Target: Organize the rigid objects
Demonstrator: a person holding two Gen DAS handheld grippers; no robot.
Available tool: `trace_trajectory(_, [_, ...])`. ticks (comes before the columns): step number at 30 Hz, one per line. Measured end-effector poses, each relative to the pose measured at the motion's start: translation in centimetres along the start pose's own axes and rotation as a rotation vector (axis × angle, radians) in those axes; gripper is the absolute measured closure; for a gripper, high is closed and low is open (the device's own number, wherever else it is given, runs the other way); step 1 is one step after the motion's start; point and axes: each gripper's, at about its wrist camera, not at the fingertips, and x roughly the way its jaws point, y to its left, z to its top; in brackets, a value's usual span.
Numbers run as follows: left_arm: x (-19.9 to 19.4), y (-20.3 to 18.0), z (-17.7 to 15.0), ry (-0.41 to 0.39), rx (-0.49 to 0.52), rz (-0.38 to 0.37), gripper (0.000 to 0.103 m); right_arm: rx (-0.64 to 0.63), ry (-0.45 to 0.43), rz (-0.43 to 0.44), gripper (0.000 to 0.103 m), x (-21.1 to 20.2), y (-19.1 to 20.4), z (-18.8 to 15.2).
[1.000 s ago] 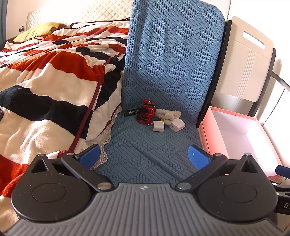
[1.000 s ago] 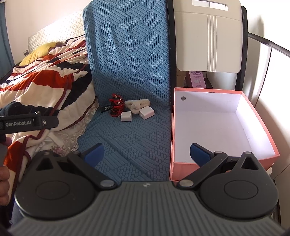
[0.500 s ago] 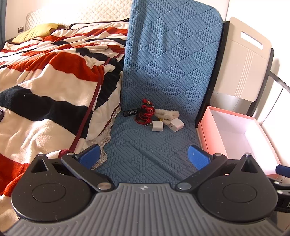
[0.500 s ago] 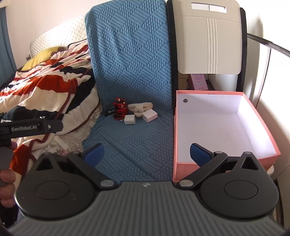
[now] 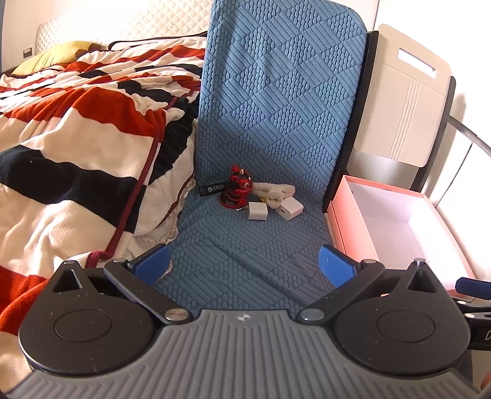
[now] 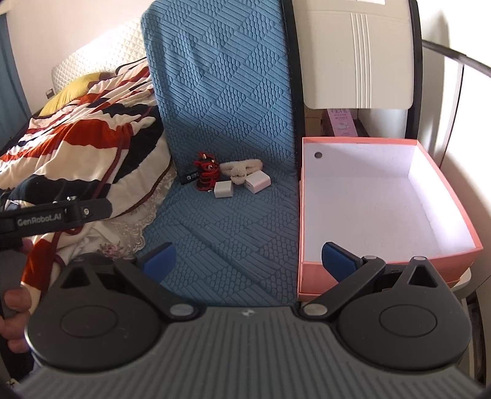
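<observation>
Each gripper, left [image 5: 244,265] and right [image 6: 248,259], has a grey ribbed body with a small logo, two black round-ended housings with embossed circles and triangular cut-outs, black link arms on silver pivot pins, and blue finger pads [image 5: 153,265]. The left one's black side bar [image 6: 58,216] reads "GenRobot.AI".

Home bedroom; striped blanket [image 5: 76,147], yellow pillow [image 5: 58,53], quilted headboard [image 5: 147,27]
</observation>
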Motion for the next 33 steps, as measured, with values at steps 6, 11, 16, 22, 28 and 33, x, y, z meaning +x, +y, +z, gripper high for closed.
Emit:
trace_trajectory(6, [0.6,-0.5,-0.1,0.017,0.005,-0.018,0.0,0.004,0.014,0.007,0.0,0.5,0.0,-0.3])
trace_trajectory(11, [1.5,-0.8,-0.2,0.019,0.016,-0.023,0.0,-0.006,0.023,0.012,0.0,1.0,0.0,-0.3])
trace_trajectory(16, [4.2,-0.7,-0.1,0.024,0.014,-0.048,0.0,-0.016,-0.002,0.01,0.0,2.5,-0.1,-0.5])
trace_trajectory(22, [8.9,-0.4,-0.1,0.016,0.02,-0.046,0.0,-0.025,0.009,0.018,0.0,6.2,-0.1,-1.3])
trace_trajectory(28, [13.2,-0.2,0.6,-0.009,0.014,-0.057,0.0,-0.034,-0.01,0.022,0.0,9.8,-0.4,-1.6])
trace_trajectory(33, [15.8,0.5,1.8,-0.051,0.005,-0.031,0.0,-0.038,-0.001,0.017,0.0,13.2,-0.1,-1.7])
